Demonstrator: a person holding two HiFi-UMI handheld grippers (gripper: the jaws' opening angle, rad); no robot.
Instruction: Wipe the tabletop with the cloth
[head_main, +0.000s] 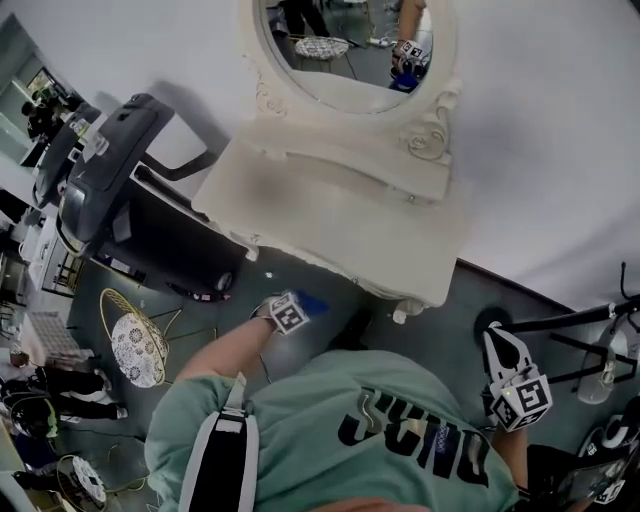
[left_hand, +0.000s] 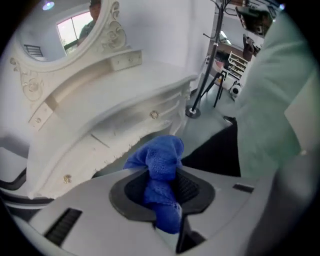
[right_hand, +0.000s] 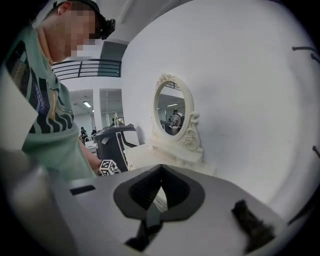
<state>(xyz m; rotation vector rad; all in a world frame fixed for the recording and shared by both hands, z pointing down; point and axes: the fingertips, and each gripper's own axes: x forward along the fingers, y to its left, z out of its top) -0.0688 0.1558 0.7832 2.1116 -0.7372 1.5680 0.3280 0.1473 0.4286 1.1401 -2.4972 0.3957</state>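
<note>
Grey floor (head_main: 440, 330) and white wall (head_main: 560, 120) frame an ornate white dressing table (head_main: 340, 215). Left gripper (left_hand: 163, 186) pinches a bunched blue terry cloth (left_hand: 161, 156) below the table's front edge, off the top, probably poised to wipe. Right gripper (right_hand: 160, 186), jaws pressed together empty, hangs aside, likely unneeded.

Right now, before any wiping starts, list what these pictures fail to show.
Head view: the cloth is mostly hidden behind the left gripper.
Head view: a darker patch on the tabletop, stain or shadow, is too blurred to tell.
Right gripper view: the right gripper body covers the tabletop's near edge.
</note>
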